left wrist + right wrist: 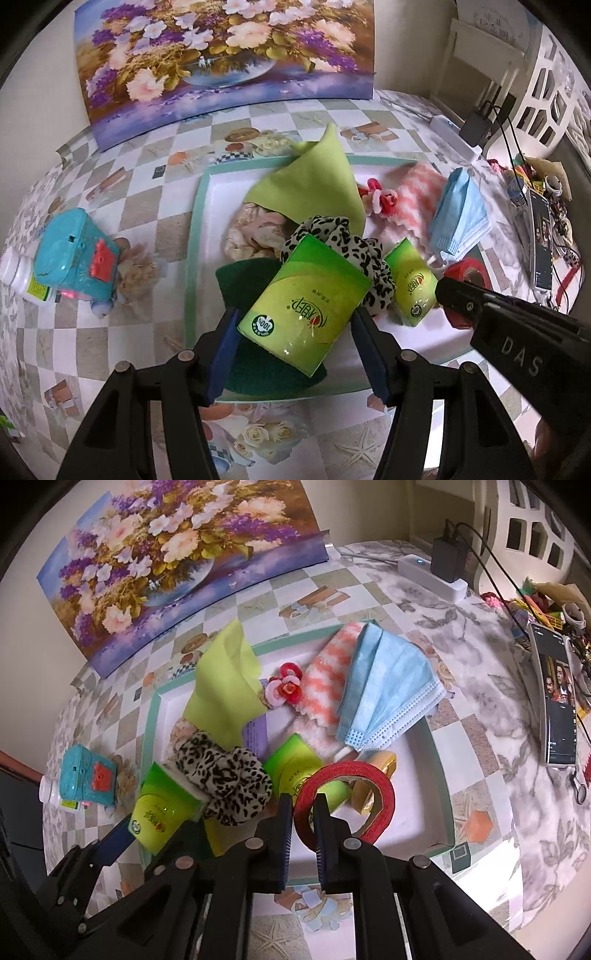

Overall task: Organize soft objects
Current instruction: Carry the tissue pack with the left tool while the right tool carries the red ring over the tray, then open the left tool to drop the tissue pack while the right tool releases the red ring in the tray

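- "100%", upside down in a round green-and-white seal, on the near end of the green tissue pack (304, 306).
- Red brand script mid-pack: not legible.
- "DAS", raised letters on the black body of the right tool (448, 295).
- Phone (559, 698) screen text: too small to read.

The tray (441, 775) is crowded along its far and left parts: green cloth (225, 672), leopard scrunchie (225, 779), striped towel (328, 675) and blue masks (388, 686) lie touching or overlapping. Bare tray floor shows only at the near right corner. On the table (480, 657) right of the tray, open room reaches to the phone (559, 698); left of it stands a blue toy (88, 779).
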A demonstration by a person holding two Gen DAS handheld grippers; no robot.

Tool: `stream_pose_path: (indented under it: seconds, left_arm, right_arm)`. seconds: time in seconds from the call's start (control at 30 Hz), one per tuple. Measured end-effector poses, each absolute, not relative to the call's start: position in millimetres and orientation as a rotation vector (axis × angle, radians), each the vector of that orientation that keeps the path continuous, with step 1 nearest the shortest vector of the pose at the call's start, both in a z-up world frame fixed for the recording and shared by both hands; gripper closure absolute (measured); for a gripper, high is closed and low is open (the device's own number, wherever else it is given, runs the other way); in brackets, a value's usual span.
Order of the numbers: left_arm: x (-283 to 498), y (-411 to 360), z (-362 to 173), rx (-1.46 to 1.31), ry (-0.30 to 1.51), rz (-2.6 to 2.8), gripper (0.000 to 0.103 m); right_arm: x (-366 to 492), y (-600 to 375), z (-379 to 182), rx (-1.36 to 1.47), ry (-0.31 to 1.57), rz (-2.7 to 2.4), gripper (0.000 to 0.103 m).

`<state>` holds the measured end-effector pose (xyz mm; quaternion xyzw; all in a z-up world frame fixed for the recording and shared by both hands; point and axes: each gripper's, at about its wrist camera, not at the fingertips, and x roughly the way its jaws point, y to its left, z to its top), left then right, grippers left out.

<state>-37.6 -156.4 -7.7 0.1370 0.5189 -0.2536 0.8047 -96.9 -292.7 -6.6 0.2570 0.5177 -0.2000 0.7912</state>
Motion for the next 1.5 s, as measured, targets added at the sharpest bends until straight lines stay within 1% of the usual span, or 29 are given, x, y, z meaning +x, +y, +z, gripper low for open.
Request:
stream_pose_path:
  seconds: [0.4, 0.57, 0.67, 0.83, 0.97, 1.27, 1.33, 1.37, 1.4, 1.5]
  left_arm:
    - [-33, -164, -20, 0.301, 1.144, -0.564, 0.040]
    - [-30, -161, -19, 0.262, 1.169, -0.577, 0.038]
    - [-28, -159, -16, 0.247, 1.172, -0.583, 0.035]
    - [-26, -153, -8, 0.209, 1.162, -0.594, 0.035]
    - [-23, -144, -3, 0.188, 1.164, -0.569, 0.035]
    - [2, -96, 5, 0.054, 1.154, -0.407, 0.034]
    - [10, -83, 1, 0.033, 1.170, -0.350, 0.030]
    - [13, -78, -1, 0.027, 1.179, -0.325, 0.024]
    - [17, -72, -4, 0.016, 1.189, -0.297, 0.021]
    - [25, -56, -11, -0.026, 1.214, -0.241, 0.021]
  right_arm:
    - [-92, -290, -15, 0.548, 1.140, -0.415, 0.088]
    - [-93, -291, -9, 0.546, 1.116, -0.424, 0.088]
    - [-94, -292, -6, 0.555, 1.102, -0.424, 0.088]
    - [-96, -294, -2, 0.563, 1.078, -0.436, 0.088]
    - [-96, -295, 0, 0.566, 1.072, -0.439, 0.088]
    - [-92, -289, -2, 0.541, 1.092, -0.431, 0.088]
    - [-88, -283, -3, 0.519, 1.101, -0.423, 0.086]
    - [-87, -280, -3, 0.511, 1.103, -0.419, 0.085]
    - [-86, -278, -3, 0.502, 1.106, -0.416, 0.083]
    - [-82, -271, -3, 0.472, 1.114, -0.413, 0.081]
